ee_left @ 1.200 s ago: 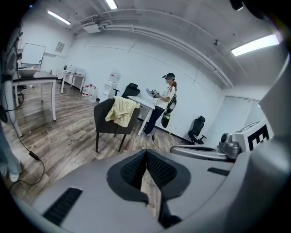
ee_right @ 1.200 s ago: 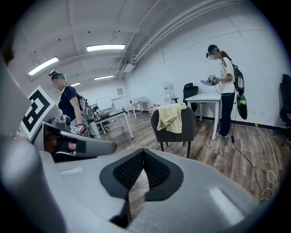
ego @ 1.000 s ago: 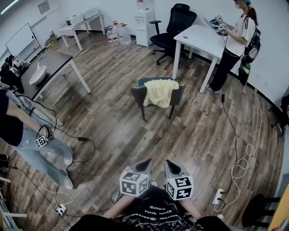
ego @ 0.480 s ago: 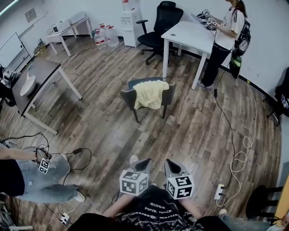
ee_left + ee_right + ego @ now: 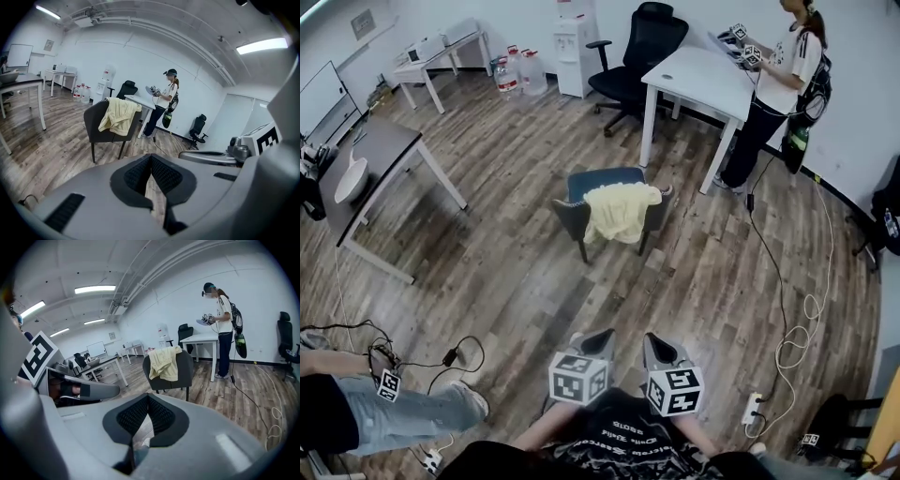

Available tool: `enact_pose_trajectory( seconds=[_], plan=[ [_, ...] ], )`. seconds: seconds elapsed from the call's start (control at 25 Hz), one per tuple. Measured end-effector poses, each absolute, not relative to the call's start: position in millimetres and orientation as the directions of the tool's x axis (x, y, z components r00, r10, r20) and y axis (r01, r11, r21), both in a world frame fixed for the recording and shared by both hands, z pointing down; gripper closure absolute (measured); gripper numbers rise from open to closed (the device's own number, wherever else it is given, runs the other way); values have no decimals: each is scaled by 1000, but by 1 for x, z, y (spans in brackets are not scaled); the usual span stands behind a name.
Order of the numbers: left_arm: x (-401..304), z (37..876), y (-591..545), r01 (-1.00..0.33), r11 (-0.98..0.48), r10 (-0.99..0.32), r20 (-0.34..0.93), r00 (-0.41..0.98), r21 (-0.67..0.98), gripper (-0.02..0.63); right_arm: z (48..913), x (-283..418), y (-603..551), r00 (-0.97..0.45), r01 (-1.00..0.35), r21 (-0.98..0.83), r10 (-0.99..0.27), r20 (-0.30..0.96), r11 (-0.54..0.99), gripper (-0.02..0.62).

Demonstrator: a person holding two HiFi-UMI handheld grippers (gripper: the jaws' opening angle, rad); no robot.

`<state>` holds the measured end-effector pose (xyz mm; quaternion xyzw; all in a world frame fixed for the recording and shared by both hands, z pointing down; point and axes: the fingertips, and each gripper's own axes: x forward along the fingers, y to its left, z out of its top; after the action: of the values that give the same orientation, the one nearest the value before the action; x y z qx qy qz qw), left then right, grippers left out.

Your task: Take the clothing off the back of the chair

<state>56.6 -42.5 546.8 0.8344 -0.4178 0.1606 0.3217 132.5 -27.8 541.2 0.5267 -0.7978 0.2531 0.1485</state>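
Note:
A pale yellow garment (image 5: 621, 210) hangs over the back of a dark grey chair (image 5: 577, 210) in the middle of the wooden floor. It also shows as the garment (image 5: 117, 115) on the chair (image 5: 100, 125) in the left gripper view, and as the garment (image 5: 165, 363) on the chair (image 5: 183, 371) in the right gripper view. My left gripper (image 5: 602, 339) and right gripper (image 5: 651, 341) are held side by side close to my body, well short of the chair. Both are shut with nothing between their pads.
A white desk (image 5: 701, 82) with a person (image 5: 776, 94) beside it stands behind the chair, with a black office chair (image 5: 642, 52) to its left. A dark table (image 5: 367, 175) is at the left. Cables (image 5: 794, 328) trail along the floor at right; another person's legs (image 5: 403, 411) are at lower left.
The chair with the garment has come nearer and shifted slightly in the head view. The person at the lower left has slid further down and out of the picture. Both grippers stay shut.

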Motion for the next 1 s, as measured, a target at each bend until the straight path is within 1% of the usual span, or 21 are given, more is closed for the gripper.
enact_pose_trajectory(
  seconds=[0.64, 1.0],
  plan=[
    [35, 543, -141, -751, -465, -546, 516, 660, 469, 597, 536, 109, -112, -332, -943, -222, -772, 542, 250, 594],
    [8, 547, -190, -733, -504, -517, 520, 680, 458, 597, 536, 91, -160, -267, -960, -221, -796, 543, 171, 594]
  ],
)
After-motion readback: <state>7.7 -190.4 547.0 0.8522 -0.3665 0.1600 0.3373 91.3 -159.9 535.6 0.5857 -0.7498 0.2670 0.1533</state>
